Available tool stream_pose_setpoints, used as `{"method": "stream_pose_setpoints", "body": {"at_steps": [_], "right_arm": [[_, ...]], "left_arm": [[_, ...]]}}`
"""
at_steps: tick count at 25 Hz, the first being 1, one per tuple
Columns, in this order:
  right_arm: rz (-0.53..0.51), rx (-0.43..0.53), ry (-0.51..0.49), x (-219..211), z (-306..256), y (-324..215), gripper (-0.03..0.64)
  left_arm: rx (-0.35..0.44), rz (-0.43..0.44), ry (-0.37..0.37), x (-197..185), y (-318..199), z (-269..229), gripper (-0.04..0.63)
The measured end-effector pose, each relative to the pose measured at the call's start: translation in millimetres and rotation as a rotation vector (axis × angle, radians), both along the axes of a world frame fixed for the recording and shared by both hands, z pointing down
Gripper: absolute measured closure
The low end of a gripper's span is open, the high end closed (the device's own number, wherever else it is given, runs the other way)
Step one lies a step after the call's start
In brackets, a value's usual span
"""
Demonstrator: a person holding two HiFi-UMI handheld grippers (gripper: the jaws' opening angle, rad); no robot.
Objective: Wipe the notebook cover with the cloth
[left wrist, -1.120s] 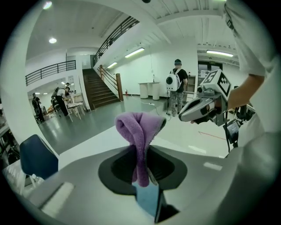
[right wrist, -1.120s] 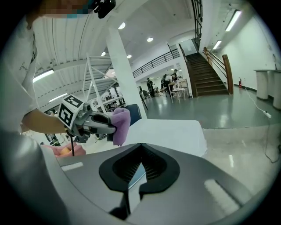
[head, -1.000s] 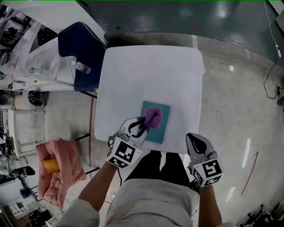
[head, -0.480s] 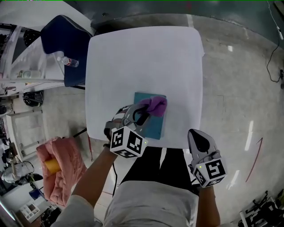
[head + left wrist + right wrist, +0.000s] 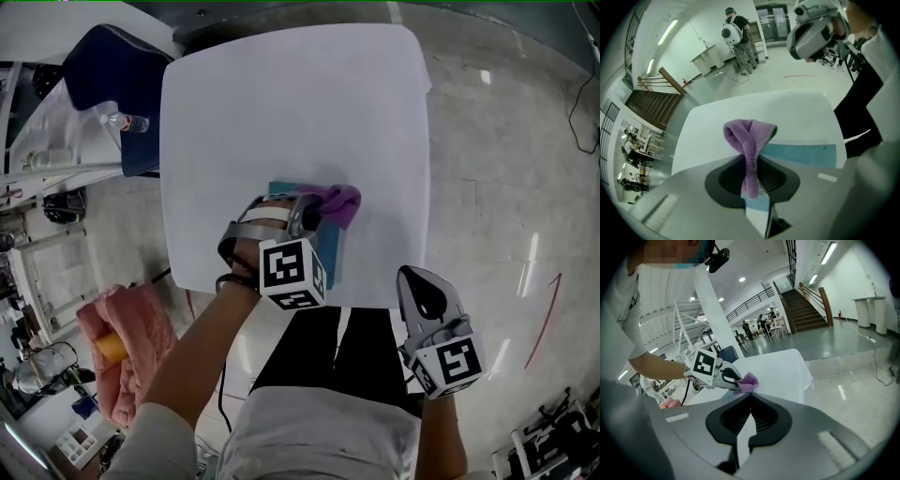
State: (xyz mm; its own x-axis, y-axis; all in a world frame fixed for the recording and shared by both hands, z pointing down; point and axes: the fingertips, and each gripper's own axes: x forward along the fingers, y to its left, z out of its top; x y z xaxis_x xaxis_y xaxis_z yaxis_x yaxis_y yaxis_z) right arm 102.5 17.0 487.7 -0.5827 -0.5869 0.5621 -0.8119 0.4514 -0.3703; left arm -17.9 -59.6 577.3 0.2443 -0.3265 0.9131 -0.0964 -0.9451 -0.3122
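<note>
A teal notebook (image 5: 330, 255) lies near the front edge of the white table (image 5: 281, 112), largely hidden under my left gripper (image 5: 319, 212). That gripper is shut on a purple cloth (image 5: 339, 201), which hangs over the notebook's far right corner. In the left gripper view the cloth (image 5: 749, 145) stands pinched between the jaws of the left gripper (image 5: 752, 180), with the notebook (image 5: 801, 154) beyond it to the right. My right gripper (image 5: 422, 283) is off the table's front right corner, shut on nothing. The right gripper view shows its own shut jaws (image 5: 749, 401), the left gripper (image 5: 723, 374) and the cloth (image 5: 749, 381).
A dark blue chair (image 5: 112, 66) with a plastic bottle (image 5: 122, 122) stands left of the table. A pink fabric heap (image 5: 127, 352) lies on the floor at lower left. A person (image 5: 738, 28) stands far off in the hall.
My left gripper has dragged the cloth to the right across the notebook, from its middle to its far right corner. The right gripper has stayed where it was.
</note>
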Motion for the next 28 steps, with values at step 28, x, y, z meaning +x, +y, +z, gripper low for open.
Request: {"method": "stream_pose_setpoints", "body": {"at_steps": [28], "right_arm": [[-0.06, -0.021, 0.004, -5, 15, 13, 0.601]], "left_arm": [[-0.273, -0.01, -0.046, 2, 54, 30, 0.531]]}}
